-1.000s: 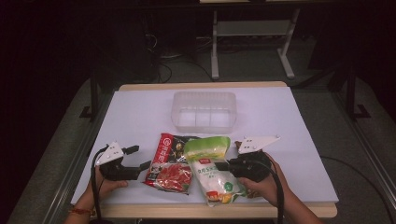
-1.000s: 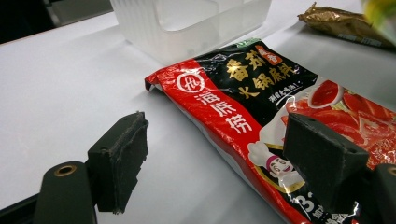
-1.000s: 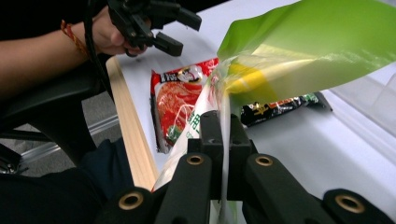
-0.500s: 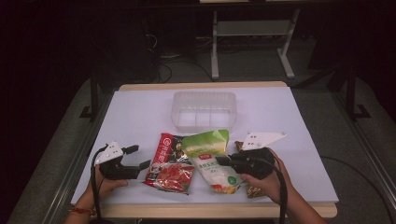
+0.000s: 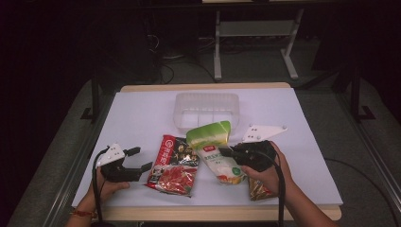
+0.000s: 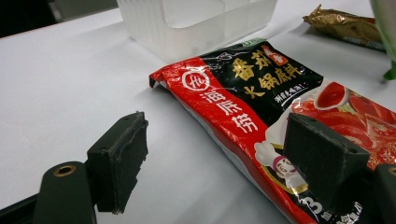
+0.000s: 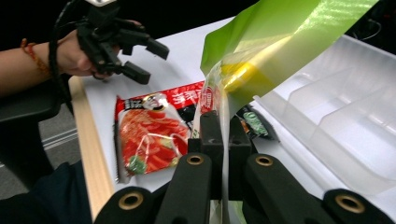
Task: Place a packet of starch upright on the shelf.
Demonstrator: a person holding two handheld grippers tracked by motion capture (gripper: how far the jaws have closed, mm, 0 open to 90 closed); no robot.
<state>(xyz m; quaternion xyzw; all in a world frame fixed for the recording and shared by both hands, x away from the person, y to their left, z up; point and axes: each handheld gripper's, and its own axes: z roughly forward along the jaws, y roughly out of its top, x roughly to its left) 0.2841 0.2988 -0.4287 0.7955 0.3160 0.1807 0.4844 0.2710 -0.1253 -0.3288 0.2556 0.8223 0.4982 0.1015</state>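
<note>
Jaws of the right gripper (image 7: 219,135) are pinched flat on the edge of the green-and-white pouch (image 5: 215,149), and in the right gripper view the film stands up between them, its green top bending over toward the clear divided tray (image 7: 336,135). From above, the pouch is lifted at a tilt over the middle of the white table (image 5: 142,113), just in front of the tray and between the two other packs. It looks like a light, soft foil-and-plastic bag; the way it creases and flops suggests it will sag and swing from a one-sided hold, and the glossy film could slip through the pads. A grip on the flat sealed margin, as now, seems the safest place, since the filled belly would bulge and slide.

Beside it, the red hotpot-base packet (image 6: 261,107) lies flat on the table, also glossy and limp by the look of it. A gold-brown sachet (image 5: 260,189) lies under the right hand (image 5: 269,170). Left gripper (image 5: 130,168) rests low at the packet's near-left edge, jaws spread wide and empty, one pad over the packet's corner without pressing it
</note>
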